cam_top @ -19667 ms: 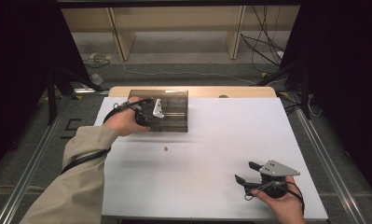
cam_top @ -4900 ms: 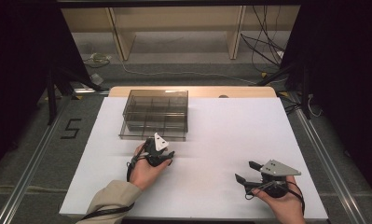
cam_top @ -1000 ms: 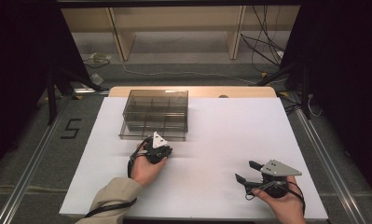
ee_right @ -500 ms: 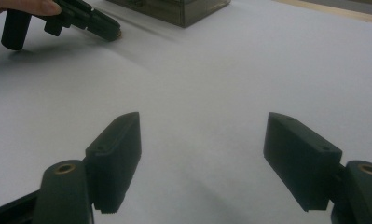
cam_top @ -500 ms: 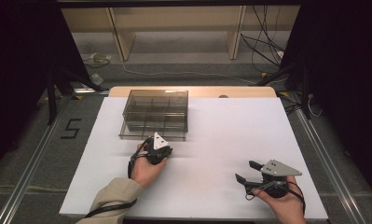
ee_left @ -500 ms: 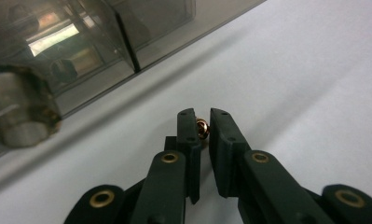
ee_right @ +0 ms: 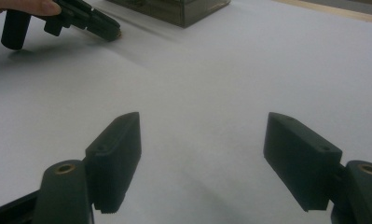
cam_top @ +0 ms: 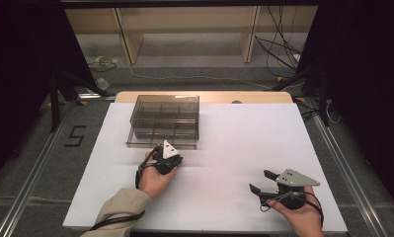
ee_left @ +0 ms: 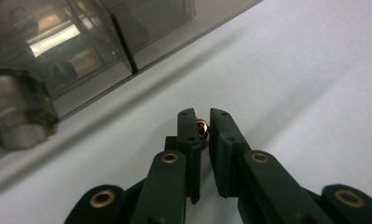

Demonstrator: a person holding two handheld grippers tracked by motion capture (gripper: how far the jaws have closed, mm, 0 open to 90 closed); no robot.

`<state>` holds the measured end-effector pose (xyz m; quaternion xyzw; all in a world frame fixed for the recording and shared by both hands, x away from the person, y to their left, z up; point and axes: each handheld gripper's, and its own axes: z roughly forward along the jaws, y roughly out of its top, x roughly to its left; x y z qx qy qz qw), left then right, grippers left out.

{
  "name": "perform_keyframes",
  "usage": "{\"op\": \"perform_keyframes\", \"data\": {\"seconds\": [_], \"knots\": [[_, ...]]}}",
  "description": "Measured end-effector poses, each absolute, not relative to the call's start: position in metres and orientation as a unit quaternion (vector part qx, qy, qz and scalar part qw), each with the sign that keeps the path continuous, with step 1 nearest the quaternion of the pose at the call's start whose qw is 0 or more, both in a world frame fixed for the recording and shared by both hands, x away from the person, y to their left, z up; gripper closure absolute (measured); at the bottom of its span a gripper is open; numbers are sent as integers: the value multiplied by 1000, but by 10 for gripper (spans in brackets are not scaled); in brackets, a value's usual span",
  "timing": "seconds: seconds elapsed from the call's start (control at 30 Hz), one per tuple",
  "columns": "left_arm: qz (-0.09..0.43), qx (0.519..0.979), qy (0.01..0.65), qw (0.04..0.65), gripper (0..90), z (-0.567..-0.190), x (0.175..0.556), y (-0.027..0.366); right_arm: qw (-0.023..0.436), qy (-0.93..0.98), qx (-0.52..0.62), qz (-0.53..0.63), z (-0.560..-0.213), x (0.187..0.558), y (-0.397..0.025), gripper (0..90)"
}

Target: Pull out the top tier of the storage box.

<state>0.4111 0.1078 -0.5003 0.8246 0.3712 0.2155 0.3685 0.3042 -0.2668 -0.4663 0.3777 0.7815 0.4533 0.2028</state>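
A clear smoky plastic compartment box (cam_top: 162,140) stands at the back left of the white table (cam_top: 244,143). Just in front of it my left gripper (cam_top: 177,158) rests low on the table, held in a hand. In the left gripper view its jaws (ee_left: 202,119) are nearly together on a small brass-coloured round piece (ee_left: 203,128) at the tips, with the box wall (ee_left: 81,46) close behind. My right gripper (cam_top: 258,180) sits near the front right edge. It is open, and only bare table shows between its fingers (ee_right: 202,140). Farther off, the right gripper view shows the left gripper (ee_right: 111,29).
The box's compartments look dim through the tinted walls; what they hold cannot be made out. A wooden strip (cam_top: 204,97) runs along the table's far edge. Metal rails (cam_top: 34,173) flank the table on both sides.
The left gripper came from over the box down to the table in front of it. Over the last second it has barely shifted. The right gripper has stayed still.
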Motion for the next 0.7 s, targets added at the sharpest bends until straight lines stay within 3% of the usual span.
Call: {"op": "perform_keyframes", "data": {"seconds": [0.7], "knots": [[227, 826, 355, 374, 838, -497, 409, 108, 206, 779, 381, 453, -466, 304, -267, 283]]}}
